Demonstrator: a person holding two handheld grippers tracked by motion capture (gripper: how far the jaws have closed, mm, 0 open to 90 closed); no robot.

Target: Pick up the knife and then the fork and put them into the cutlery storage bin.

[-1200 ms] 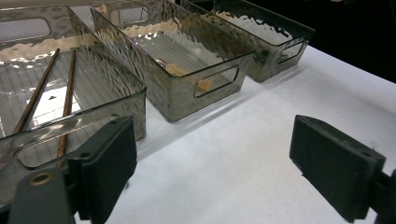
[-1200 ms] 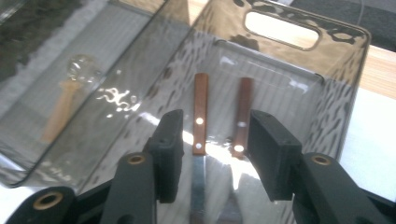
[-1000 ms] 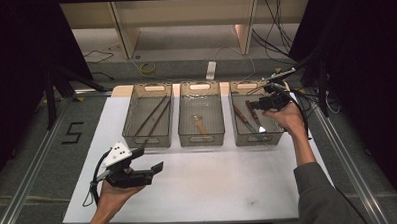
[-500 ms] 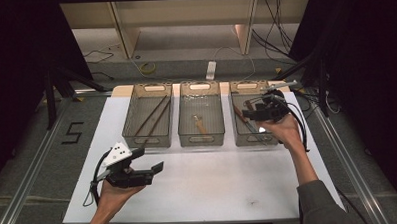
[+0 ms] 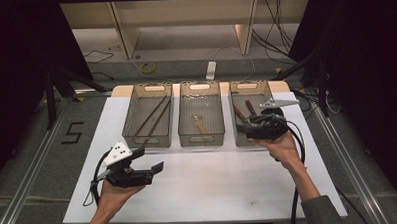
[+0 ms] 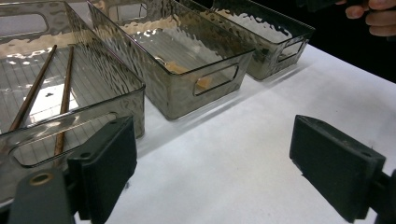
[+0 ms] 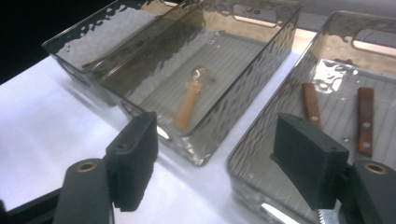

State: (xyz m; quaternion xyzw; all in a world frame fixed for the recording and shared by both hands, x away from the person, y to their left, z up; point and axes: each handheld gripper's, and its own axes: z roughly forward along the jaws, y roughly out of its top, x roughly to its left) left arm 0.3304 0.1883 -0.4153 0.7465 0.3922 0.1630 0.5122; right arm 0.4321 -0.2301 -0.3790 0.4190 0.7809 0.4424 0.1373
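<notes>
Three smoky clear trays stand side by side at the back of the white table. The left tray (image 5: 148, 143) holds two brown chopsticks (image 5: 154, 116) (image 6: 64, 98). A wooden-handled utensil (image 5: 201, 126) (image 7: 187, 108) lies in the middle tray (image 5: 201, 141). In the right tray (image 5: 250, 84) lie brown-handled knives (image 7: 310, 105). My right gripper (image 5: 242, 129) (image 7: 219, 154) hovers over that tray's front end; its jaws have just been opening and stand open, nothing between them. My left gripper (image 5: 149, 161) (image 6: 215, 154) is open above the bare table in front of the left tray.
The white tabletop (image 5: 214, 186) runs wide in front of the trays. A serrated blade edge (image 7: 322, 217) shows under my right jaw. Cables trail from both grippers. On the floor behind lie a power strip (image 5: 211, 70) and loose cables.
My right gripper has come from the back of the right tray toward the person, to its front end, and its jaws have spread. The left gripper has stayed put.
</notes>
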